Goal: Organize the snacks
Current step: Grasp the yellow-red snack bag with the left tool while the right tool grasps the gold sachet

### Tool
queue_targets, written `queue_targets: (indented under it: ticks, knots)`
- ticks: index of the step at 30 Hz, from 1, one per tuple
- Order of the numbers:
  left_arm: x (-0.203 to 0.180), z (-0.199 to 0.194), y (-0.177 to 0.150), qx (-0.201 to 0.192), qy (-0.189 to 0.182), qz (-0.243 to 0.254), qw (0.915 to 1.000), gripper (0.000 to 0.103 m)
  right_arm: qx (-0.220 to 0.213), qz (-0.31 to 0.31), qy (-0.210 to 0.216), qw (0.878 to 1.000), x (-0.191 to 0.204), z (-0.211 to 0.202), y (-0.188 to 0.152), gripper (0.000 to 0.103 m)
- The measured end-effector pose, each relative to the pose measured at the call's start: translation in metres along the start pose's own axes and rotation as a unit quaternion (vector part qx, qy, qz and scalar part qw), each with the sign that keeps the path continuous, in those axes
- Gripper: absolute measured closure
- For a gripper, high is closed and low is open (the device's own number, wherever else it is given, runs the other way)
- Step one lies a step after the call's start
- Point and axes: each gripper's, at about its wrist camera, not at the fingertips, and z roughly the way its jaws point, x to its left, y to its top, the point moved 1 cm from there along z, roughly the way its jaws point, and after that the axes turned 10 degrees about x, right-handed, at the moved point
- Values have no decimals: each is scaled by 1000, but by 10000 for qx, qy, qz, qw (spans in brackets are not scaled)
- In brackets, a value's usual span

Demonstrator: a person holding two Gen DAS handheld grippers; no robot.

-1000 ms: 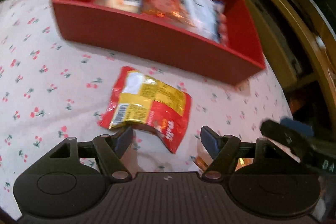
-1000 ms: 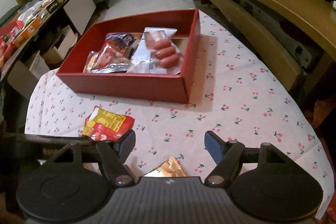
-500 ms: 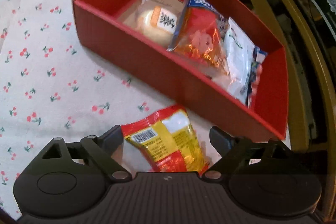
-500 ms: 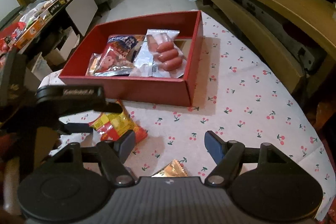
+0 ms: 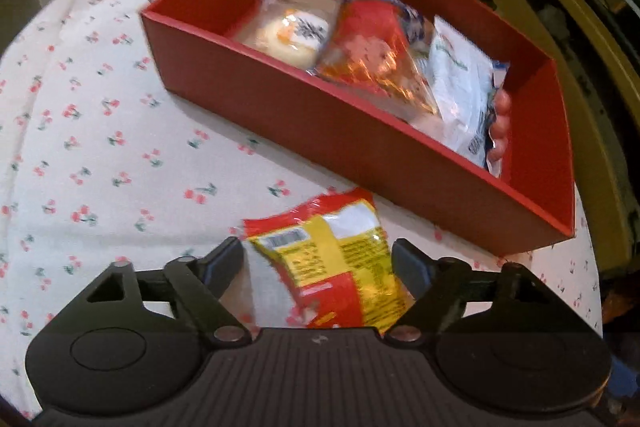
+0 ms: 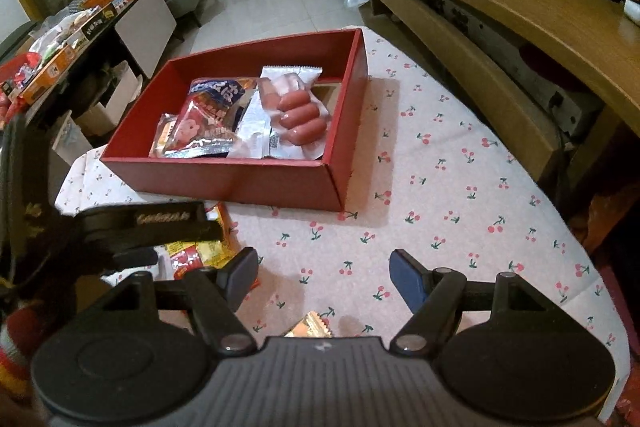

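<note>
A red and yellow snack packet [image 5: 332, 267] lies on the cherry-print cloth between the open fingers of my left gripper [image 5: 318, 263], just in front of the red box [image 5: 320, 131]. The fingers stand apart on either side of it. The box holds a bun pack [image 5: 292, 31], a red foil bag [image 5: 372, 51] and a sausage pack [image 6: 296, 115]. In the right wrist view the left gripper [image 6: 140, 227] hides most of the packet [image 6: 200, 251]. My right gripper [image 6: 324, 271] is open and empty over the cloth, above a gold foil packet [image 6: 312, 325].
A wooden bench and low cabinet [image 6: 480, 39] run along the table's right side. A cluttered side table [image 6: 60, 39] and cardboard boxes stand to the left. The table's cloth [image 6: 460, 207] reaches its edge at the right and near sides.
My left gripper has moved forward over the red and yellow packet, so the packet now sits between its open fingers. The right gripper has stayed almost still.
</note>
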Motion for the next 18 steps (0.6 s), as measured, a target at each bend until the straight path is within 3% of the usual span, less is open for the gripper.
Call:
queue_targets:
  ticks: [2,3,5,10,15,18]
  knots:
    - [-10,1,-1,-41,163,290,9994,22,90,-46,-23,9999,2,3,-2,6]
    - [-9,-1,-2,-6,84,417,9991,34,123,-72,-66,9999,2,5,-3,6]
    - [0,-8,-6,38,136,584,9982,40,195,-67,-112,9997,1,7,-7,6]
    - [34,-20,-18,94,270,1007,9945,43,622,279,86,9976,-5,19,-17,6]
    - [49,-26,-28,123,42,1165,9931,43,1075,1071,520,9871,-5,35,-34,5]
    - [46,-21,-24,159,-129,1212,9924,43,1135,1424,648,9811,4,43,-43,5]
